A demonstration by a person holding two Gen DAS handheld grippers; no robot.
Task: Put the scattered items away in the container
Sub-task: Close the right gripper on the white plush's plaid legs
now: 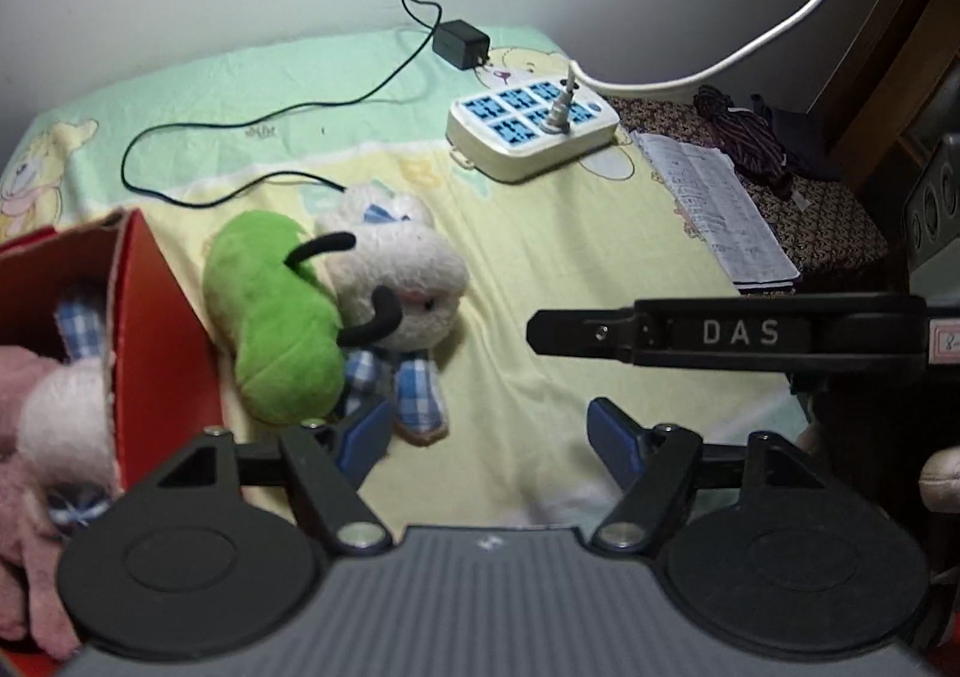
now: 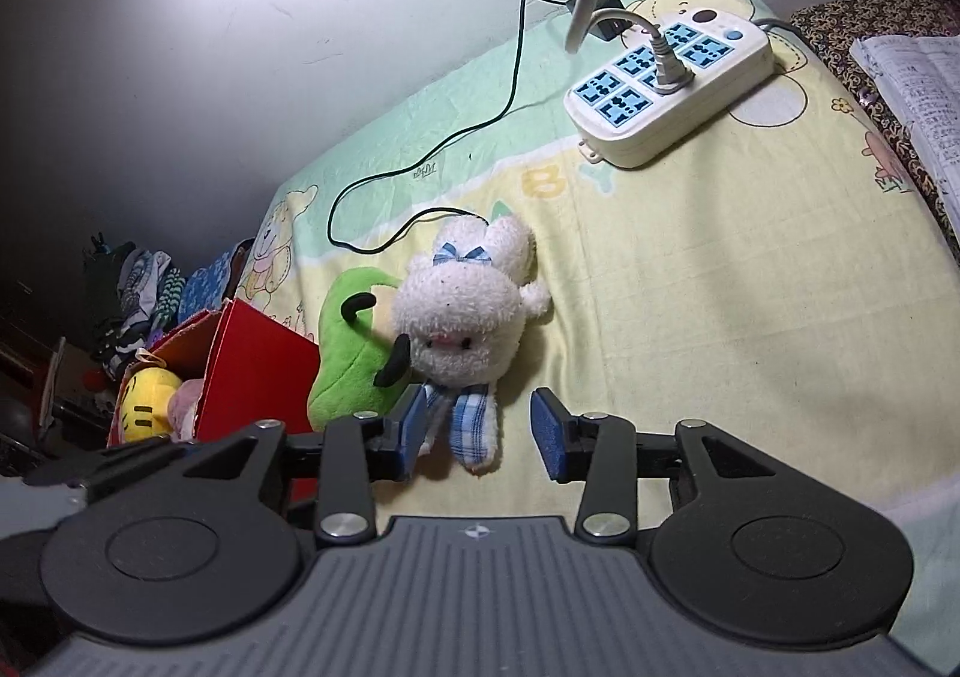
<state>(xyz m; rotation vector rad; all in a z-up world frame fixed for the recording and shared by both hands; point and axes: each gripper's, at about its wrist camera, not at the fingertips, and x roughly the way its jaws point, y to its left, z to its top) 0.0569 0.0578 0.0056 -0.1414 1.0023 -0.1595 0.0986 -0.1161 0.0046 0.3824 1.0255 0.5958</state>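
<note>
Red box (image 1: 156, 317) cut off at frame edge, contents half hidden; green plush (image 1: 270, 317) partly under white rabbit (image 2: 462, 317); left gripper (image 1: 486, 437) and right gripper (image 2: 480, 431) both open, empty.

Both wrist fisheyes look steeply down over their own tools onto the bed (image 1: 600, 269) — close range, facing the wall-side edge. Left view sits nearer the red box (image 1: 156, 317); right view further right, box at its left. Shared: white plush (image 1: 402, 281) (image 2: 462, 317), green plush (image 1: 270, 317) (image 2: 345, 359), power strip (image 1: 528, 131) (image 2: 666, 83), black cable (image 1: 240, 125) (image 2: 456, 137).
</note>
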